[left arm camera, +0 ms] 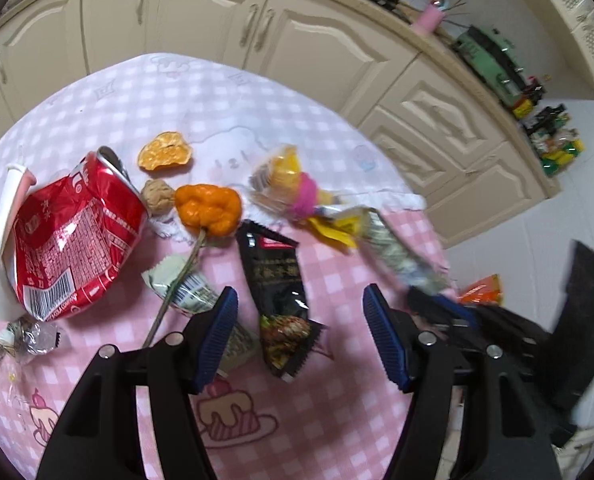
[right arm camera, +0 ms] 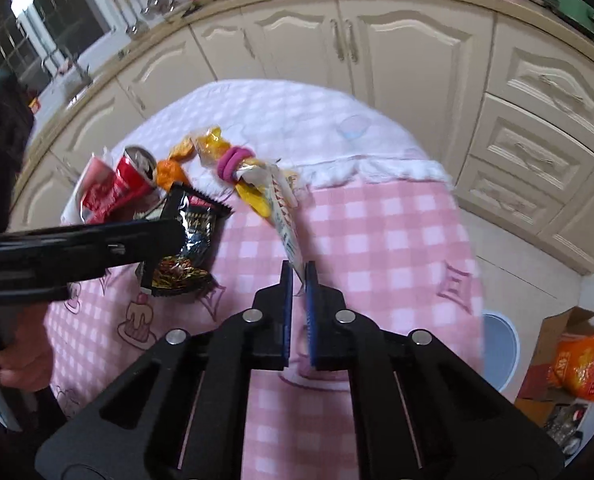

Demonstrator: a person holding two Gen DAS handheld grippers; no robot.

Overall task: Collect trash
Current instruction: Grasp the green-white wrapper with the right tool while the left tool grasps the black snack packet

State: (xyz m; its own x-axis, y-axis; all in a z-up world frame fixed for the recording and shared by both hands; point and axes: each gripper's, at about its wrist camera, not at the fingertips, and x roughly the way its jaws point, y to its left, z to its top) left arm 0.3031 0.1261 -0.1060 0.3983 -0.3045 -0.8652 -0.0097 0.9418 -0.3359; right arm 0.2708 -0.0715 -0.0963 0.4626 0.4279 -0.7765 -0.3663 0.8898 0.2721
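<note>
Lifting: right gripper (right arm camera: 299, 280) pinched on a white wrapper (right arm camera: 285, 216), frame centre — carry to a bin next. Left gripper (left arm camera: 301, 320) wide, empty, straddling black packet (left arm camera: 277, 280), lower centre.

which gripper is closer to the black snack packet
Left. The left gripper hangs open right over the black packet, one finger on either side. The right gripper is off to the packet's right, shut on a white wrapper.

Left gripper (left arm camera: 301, 334) jaws spread over black packet (left arm camera: 279, 300).
</note>
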